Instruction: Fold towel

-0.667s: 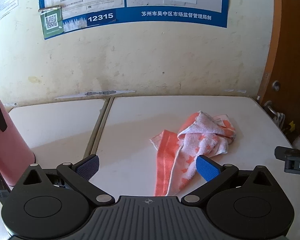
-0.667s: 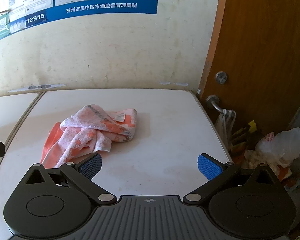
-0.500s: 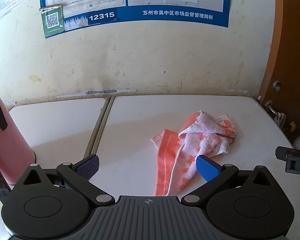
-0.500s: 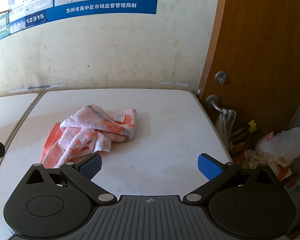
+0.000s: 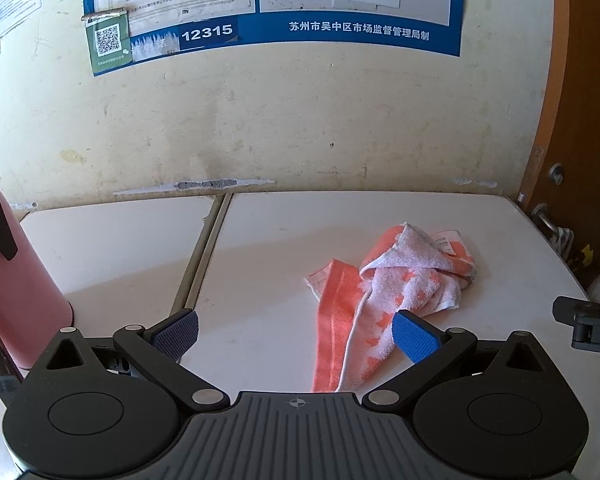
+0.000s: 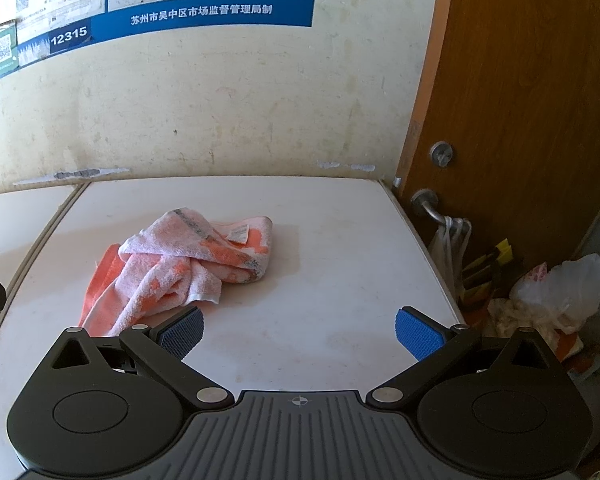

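Observation:
A crumpled orange-and-white towel (image 5: pixel 384 284) lies on the white table top (image 5: pixel 268 248), bunched at its far end with an orange strip trailing toward me. My left gripper (image 5: pixel 296 338) is open and empty, held above the table's near side with the towel's near end ahead of its right pad. In the right wrist view the towel (image 6: pixel 184 264) lies ahead and to the left. My right gripper (image 6: pixel 300 334) is open and empty over the bare table (image 6: pixel 332 280), to the right of the towel.
A pink bottle (image 5: pixel 12 292) stands at the left on a second white top (image 5: pixel 112 248). A wall with a blue poster (image 5: pixel 276 4) backs the table. A wooden door (image 6: pixel 532 100) with a handle and plastic bags (image 6: pixel 556 292) are to the right.
The left wrist view has shifted slightly, so the wall and towel sit a little lower in frame. The towel and the right gripper have not moved.

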